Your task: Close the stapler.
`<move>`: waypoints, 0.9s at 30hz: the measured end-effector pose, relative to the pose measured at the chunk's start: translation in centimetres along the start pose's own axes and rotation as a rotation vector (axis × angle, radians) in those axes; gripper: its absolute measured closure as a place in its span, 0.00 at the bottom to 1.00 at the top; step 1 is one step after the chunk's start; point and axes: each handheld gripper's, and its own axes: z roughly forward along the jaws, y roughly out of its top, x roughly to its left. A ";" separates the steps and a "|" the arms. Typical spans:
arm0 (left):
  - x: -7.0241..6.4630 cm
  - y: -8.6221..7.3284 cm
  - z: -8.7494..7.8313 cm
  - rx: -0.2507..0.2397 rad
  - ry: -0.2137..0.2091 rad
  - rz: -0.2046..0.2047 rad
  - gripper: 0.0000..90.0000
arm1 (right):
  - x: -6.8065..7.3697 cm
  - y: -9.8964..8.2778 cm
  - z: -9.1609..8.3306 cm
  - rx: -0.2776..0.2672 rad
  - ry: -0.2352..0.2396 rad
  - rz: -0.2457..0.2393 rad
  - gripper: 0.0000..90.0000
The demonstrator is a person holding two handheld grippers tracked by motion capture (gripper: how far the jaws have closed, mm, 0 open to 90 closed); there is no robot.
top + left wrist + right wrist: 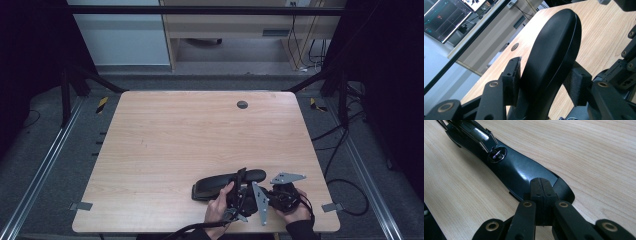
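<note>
While the left gripper [544, 82] clasps, black case [551, 57] tilts.

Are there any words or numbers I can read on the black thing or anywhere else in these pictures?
No readable words or numbers.
The long black case between the left gripper's pads: no label showing.
The computer screen in the left gripper view: coloured lines and marks, too small and blurred to read.
The yellow-and-black striped tape on the floor by the table: a warning pattern, no letters.
</note>
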 end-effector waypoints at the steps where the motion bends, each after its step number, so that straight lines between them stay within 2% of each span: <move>1: 0.0 0.0 0.0 0.000 0.000 0.001 0.56 | 0.0 0.0 0.0 0.000 0.000 0.001 1.00; 27: -1.4 -0.2 0.7 0.020 -0.010 0.063 0.54 | -0.1 0.0 -0.1 0.004 -0.003 0.009 1.00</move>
